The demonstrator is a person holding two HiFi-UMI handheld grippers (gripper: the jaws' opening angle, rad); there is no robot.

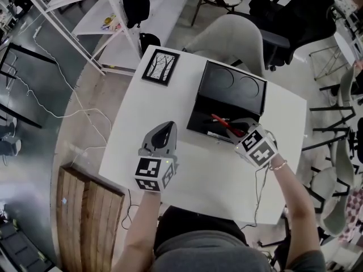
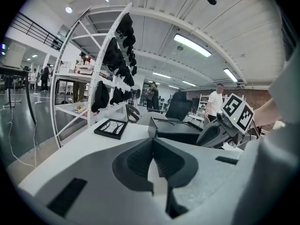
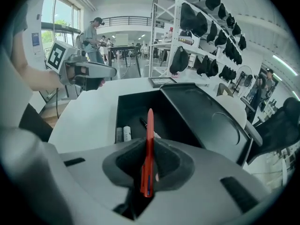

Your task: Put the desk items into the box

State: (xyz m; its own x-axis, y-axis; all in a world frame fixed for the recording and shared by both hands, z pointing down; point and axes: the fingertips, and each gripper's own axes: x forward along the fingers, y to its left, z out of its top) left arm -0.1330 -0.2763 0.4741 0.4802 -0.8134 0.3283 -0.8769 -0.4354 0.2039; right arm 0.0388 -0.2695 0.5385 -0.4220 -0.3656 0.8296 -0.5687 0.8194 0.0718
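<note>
Right gripper (image 3: 149, 146) has its jaws clamped on a red pen (image 3: 149, 125), which is pinched about mid-length, with the tip sticking out forward and the rear end down between the jaws. The gripper is tilted down, so the pen hangs over the open compartment of the black box (image 1: 199, 118) without touching the bottom. The box sits on the far right part of the white table (image 1: 210, 174); its lid (image 1: 232, 86) is flipped back and lies open behind it, with two round recesses showing. Inside the box, two small white tubes (image 3: 122, 134) lie side by side near the left wall, with a thin dark item just beside them, too small to tell what. Left gripper (image 2: 152, 144) has its jaws closed together with nothing between them. It sits low over the bare table, left of the box and apart from it. A black picture frame (image 1: 160, 67) lies flat at the far left corner of the table, well apart from both grippers.
</note>
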